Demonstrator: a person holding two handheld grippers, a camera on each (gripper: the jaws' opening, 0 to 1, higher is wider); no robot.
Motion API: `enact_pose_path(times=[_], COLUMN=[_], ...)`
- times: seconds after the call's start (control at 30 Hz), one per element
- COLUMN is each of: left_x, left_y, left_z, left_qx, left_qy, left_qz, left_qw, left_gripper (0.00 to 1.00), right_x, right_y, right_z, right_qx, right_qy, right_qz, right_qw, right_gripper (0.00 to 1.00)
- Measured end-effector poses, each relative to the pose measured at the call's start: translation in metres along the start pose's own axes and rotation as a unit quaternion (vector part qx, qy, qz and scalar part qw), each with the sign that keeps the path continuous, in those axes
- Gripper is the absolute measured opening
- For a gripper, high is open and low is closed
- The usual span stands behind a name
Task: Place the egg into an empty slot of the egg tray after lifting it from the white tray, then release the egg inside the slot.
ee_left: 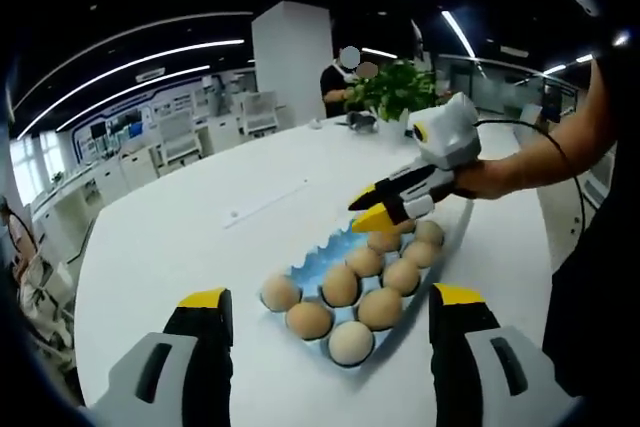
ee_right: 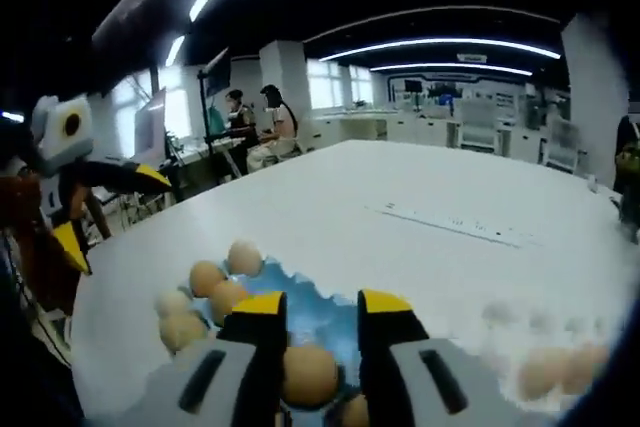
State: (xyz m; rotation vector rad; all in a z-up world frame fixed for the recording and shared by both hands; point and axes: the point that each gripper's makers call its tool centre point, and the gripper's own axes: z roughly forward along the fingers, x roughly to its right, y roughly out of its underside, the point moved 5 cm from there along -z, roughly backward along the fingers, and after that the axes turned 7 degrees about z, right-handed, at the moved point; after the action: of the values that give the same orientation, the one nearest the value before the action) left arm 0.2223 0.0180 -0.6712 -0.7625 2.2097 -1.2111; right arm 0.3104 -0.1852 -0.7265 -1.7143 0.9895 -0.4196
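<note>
A blue egg tray (ee_left: 310,265) holding several tan eggs lies on the white table (ee_left: 200,237). My right gripper (ee_left: 372,209), held by a hand, hovers low over the tray's far end. In the right gripper view its jaws (ee_right: 323,302) stand about an egg's width apart over the blue tray (ee_right: 300,282), shut on one egg (ee_right: 308,375) that sits down at slot level. That egg (ee_left: 383,241) peeks out under the yellow tip. My left gripper (ee_left: 331,297) is wide open in front of the tray's near end, holding nothing. It also appears as the left gripper (ee_right: 110,212). A blurred white tray (ee_right: 575,342) with eggs lies to the right.
A potted plant (ee_left: 395,87) stands at the table's far edge with a person behind it. A thin strip (ee_right: 450,222) lies on the table beyond the tray. People sit at desks (ee_right: 255,127) past the table edge. The person's arm (ee_left: 560,147) reaches in from the right.
</note>
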Motion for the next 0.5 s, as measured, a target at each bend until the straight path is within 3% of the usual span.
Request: enact_pose_path(times=[0.17, 0.3, 0.4, 0.5], left_x=[0.004, 0.006, 0.006, 0.006], left_y=[-0.002, -0.004, -0.006, -0.008], left_z=[0.002, 0.003, 0.004, 0.005], left_qx=[-0.002, -0.004, -0.003, -0.003], left_qy=[0.000, -0.002, -0.003, -0.004], left_qz=[0.005, 0.005, 0.005, 0.006], left_qw=[1.0000, 1.0000, 1.0000, 1.0000], left_gripper=[0.80, 0.80, 0.80, 0.80], right_x=[0.051, 0.082, 0.106, 0.120], right_y=[0.009, 0.009, 0.010, 0.014], right_z=[-0.033, -0.052, -0.066, -0.069], right_qx=[0.011, 0.025, 0.034, 0.027], right_qy=[0.093, 0.146, 0.184, 0.198], right_qz=[0.016, 0.022, 0.028, 0.035], right_qw=[0.9955, 0.9887, 0.9820, 0.9792], right_gripper=[0.25, 0.25, 0.25, 0.26])
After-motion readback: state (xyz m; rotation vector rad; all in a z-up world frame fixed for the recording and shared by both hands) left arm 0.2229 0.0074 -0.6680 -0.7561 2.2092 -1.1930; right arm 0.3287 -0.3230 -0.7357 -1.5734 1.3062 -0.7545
